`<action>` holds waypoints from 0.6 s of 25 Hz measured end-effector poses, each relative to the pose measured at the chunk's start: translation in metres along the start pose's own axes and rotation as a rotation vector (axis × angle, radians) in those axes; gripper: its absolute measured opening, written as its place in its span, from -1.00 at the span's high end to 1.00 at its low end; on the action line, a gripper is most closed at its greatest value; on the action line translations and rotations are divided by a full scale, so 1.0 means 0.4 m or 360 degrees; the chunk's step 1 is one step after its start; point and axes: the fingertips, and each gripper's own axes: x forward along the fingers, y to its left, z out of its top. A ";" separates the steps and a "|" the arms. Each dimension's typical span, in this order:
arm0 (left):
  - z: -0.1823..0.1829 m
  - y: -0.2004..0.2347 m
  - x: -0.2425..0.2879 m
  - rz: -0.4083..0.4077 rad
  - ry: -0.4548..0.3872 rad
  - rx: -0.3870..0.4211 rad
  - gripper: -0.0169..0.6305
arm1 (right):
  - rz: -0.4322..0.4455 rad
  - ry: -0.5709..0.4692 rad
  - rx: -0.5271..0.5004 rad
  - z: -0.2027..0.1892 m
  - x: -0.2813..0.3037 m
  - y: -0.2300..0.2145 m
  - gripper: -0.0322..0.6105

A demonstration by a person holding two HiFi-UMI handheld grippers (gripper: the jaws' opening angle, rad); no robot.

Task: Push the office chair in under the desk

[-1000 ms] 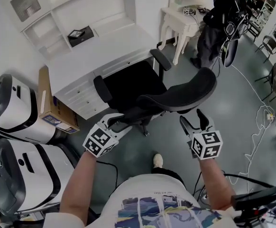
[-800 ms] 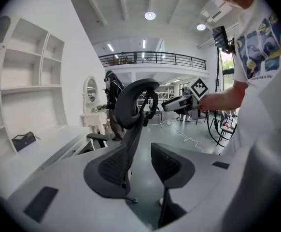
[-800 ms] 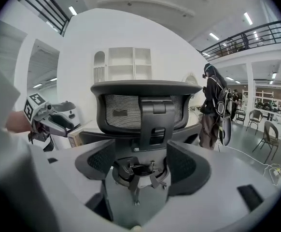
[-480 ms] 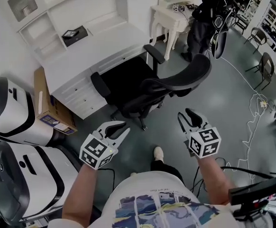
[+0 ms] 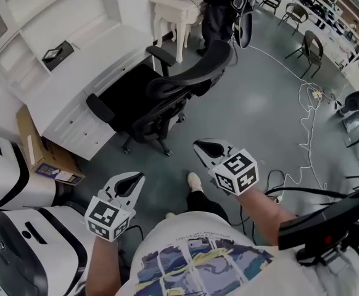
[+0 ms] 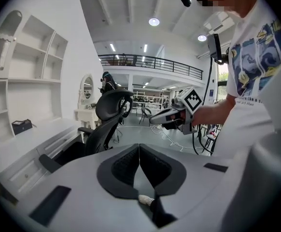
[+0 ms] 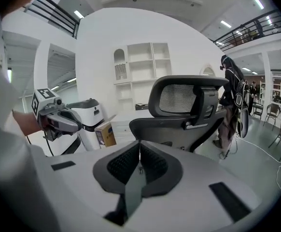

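Observation:
The black office chair (image 5: 167, 88) stands with its seat under the white desk (image 5: 68, 82) and its mesh back toward me. Both grippers hang well short of it, over the grey floor. My left gripper (image 5: 137, 177) is shut with nothing between its jaws. My right gripper (image 5: 198, 145) is likewise shut and empty. In the left gripper view the chair (image 6: 107, 117) stands ahead on the left, with the right gripper (image 6: 154, 121) beyond my closed left gripper (image 6: 139, 146). The right gripper view shows the chair (image 7: 189, 100) close ahead and the left gripper (image 7: 75, 124) at the left.
Two large white machines (image 5: 7, 165) and a cardboard box (image 5: 41, 156) stand left of the desk. A small white table (image 5: 167, 8) and a person in dark clothes (image 5: 219, 5) are beyond the chair. Cables (image 5: 303, 122) trail over the floor at the right. My shoe (image 5: 193, 179) shows below.
Both grippers have come off the chair's back, drawn toward me and closed. The chair now stands farther away, tucked in at the desk.

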 end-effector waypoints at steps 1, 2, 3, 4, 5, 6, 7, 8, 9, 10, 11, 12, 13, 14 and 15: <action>0.001 -0.017 -0.007 -0.0016 -0.0014 -0.0001 0.91 | 0.0007 0.0006 -0.0001 -0.007 -0.007 0.014 0.80; 0.002 -0.034 -0.013 -0.0035 -0.0026 0.0003 0.91 | 0.0014 0.0010 -0.0005 -0.014 -0.012 0.028 0.80; 0.001 -0.049 -0.018 -0.0051 -0.0033 0.0011 0.91 | 0.0021 0.0015 -0.0009 -0.020 -0.016 0.042 0.80; 0.000 -0.062 -0.023 -0.0064 -0.0037 0.0021 0.91 | 0.0027 0.0019 -0.0015 -0.027 -0.020 0.056 0.80; -0.001 -0.073 -0.029 -0.0072 -0.0037 0.0031 0.91 | 0.0034 0.0022 -0.0021 -0.033 -0.024 0.071 0.81; -0.002 -0.080 -0.035 -0.0074 -0.0037 0.0040 0.91 | 0.0043 0.0025 -0.0026 -0.039 -0.027 0.086 0.81; -0.002 -0.085 -0.042 -0.0072 -0.0039 0.0046 0.91 | 0.0054 0.0028 -0.0028 -0.043 -0.029 0.101 0.81; -0.003 -0.088 -0.050 -0.0071 -0.0041 0.0048 0.91 | 0.0066 0.0030 -0.0028 -0.047 -0.031 0.116 0.81; -0.004 -0.090 -0.057 -0.0071 -0.0044 0.0048 0.91 | 0.0077 0.0032 -0.0029 -0.050 -0.033 0.130 0.81; -0.006 -0.091 -0.064 -0.0073 -0.0044 0.0047 0.91 | 0.0085 0.0033 -0.0031 -0.053 -0.034 0.144 0.82; -0.010 -0.093 -0.070 -0.0077 -0.0043 0.0045 0.91 | 0.0093 0.0033 -0.0032 -0.054 -0.035 0.157 0.82; -0.013 -0.095 -0.076 -0.0081 -0.0042 0.0043 0.91 | 0.0100 0.0033 -0.0032 -0.056 -0.037 0.169 0.82; -0.017 -0.098 -0.081 -0.0085 -0.0041 0.0042 0.91 | 0.0107 0.0032 -0.0033 -0.058 -0.040 0.180 0.82; -0.020 -0.102 -0.087 -0.0088 -0.0042 0.0043 0.91 | 0.0115 0.0032 -0.0040 -0.060 -0.043 0.193 0.82; -0.022 -0.106 -0.093 -0.0090 -0.0044 0.0043 0.91 | 0.0124 0.0031 -0.0052 -0.061 -0.045 0.205 0.82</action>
